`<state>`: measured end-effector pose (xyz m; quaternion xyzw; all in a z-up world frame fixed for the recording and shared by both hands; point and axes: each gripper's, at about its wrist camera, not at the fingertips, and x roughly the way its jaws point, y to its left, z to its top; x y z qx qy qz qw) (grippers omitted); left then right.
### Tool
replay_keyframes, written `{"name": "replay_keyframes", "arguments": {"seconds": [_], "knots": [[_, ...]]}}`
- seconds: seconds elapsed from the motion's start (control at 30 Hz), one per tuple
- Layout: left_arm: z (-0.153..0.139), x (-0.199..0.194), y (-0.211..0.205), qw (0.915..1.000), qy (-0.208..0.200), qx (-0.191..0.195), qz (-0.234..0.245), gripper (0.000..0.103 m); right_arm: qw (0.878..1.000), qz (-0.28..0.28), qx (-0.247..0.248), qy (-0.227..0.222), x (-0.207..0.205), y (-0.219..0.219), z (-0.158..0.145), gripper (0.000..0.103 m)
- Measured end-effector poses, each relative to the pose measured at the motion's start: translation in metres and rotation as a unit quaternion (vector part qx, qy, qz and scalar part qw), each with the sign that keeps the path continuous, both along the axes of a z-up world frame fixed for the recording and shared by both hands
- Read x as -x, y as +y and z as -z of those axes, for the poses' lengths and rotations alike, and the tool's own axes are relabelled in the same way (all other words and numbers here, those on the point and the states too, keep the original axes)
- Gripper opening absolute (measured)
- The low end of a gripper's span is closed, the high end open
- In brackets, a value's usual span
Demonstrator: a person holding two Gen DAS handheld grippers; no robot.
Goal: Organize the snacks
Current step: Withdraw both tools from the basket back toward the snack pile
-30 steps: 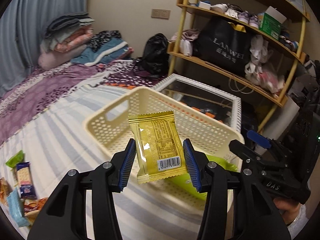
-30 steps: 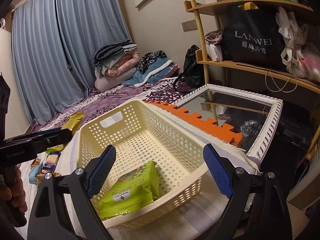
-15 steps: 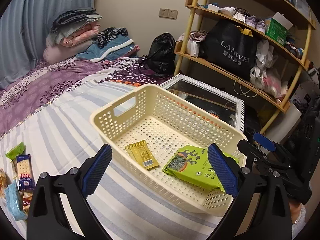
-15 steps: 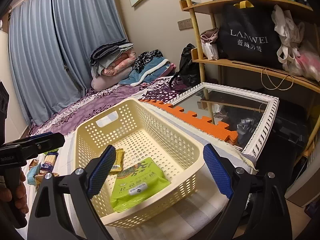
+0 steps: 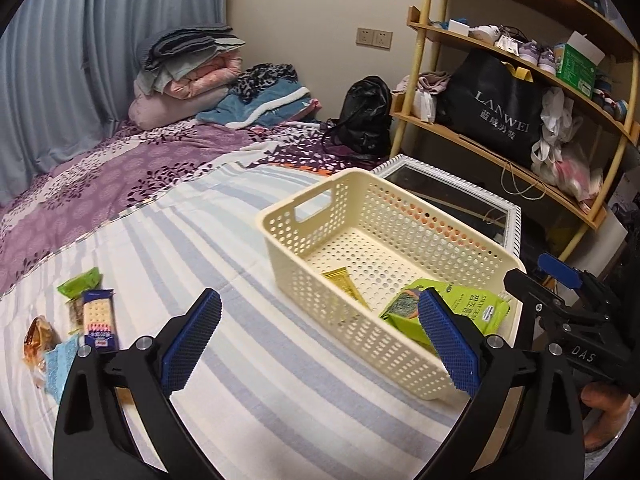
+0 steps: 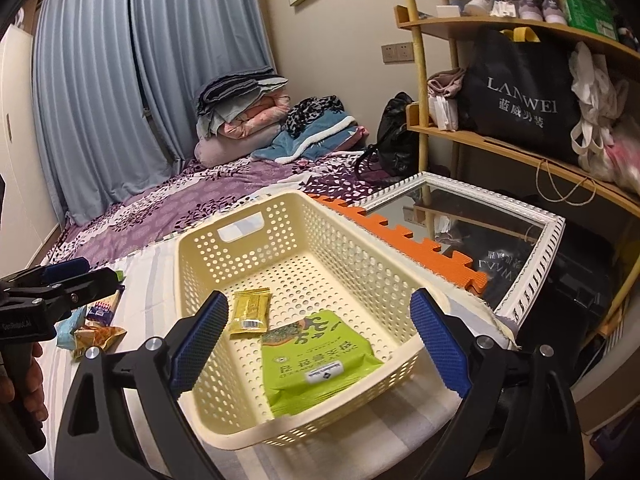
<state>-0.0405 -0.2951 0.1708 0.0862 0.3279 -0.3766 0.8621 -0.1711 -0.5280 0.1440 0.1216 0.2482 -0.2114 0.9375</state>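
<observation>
Quick update from my end of the rig: the drop worked. A second ago my left gripper [image 5: 320, 344] was clamped on the small gold foil snack packet [image 6: 250, 311], held up over the cream perforated plastic basket [image 6: 280, 216]. Now the jaws are spread wide with nothing between them, and the packet lies flat on the basket floor, just beside the big lime-green snack pouch [image 6: 316, 356] that was already in there. The two look to be touching or nearly so at one corner; I can't tell which.

The left gripper has also swung away from the basket toward the pile of loose snacks on the striped blue-and-white bedsheet [image 5: 192, 240]. Left of the basket I can see a blue cracker pack [image 5: 97, 318], a small green wrapper [image 5: 80, 280] behind it, an orange-brown wrapped piece [image 5: 36, 344] and a pale blue packet [image 5: 60, 364] nearest the camera.

The right gripper [image 6: 320, 344] hovers over the near end of the basket, jaws still opening and holding nothing; the green pouch only sits below them.

So that's two in the basket and at least four left. My guess for the next grab is the cracker pack, since it lies flat and clear of its neighbours.
</observation>
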Motion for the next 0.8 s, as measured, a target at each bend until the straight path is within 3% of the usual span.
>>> {"name": "replay_keyframes", "arguments": {"seconds": [0.8], "knots": [[0.014, 0.0, 0.109, 0.995, -0.007, -0.005, -0.1, 0.1, 0.996, -0.07, 0.037, 0.037, -0.027, 0.084, -0.011, 0.098]]}}
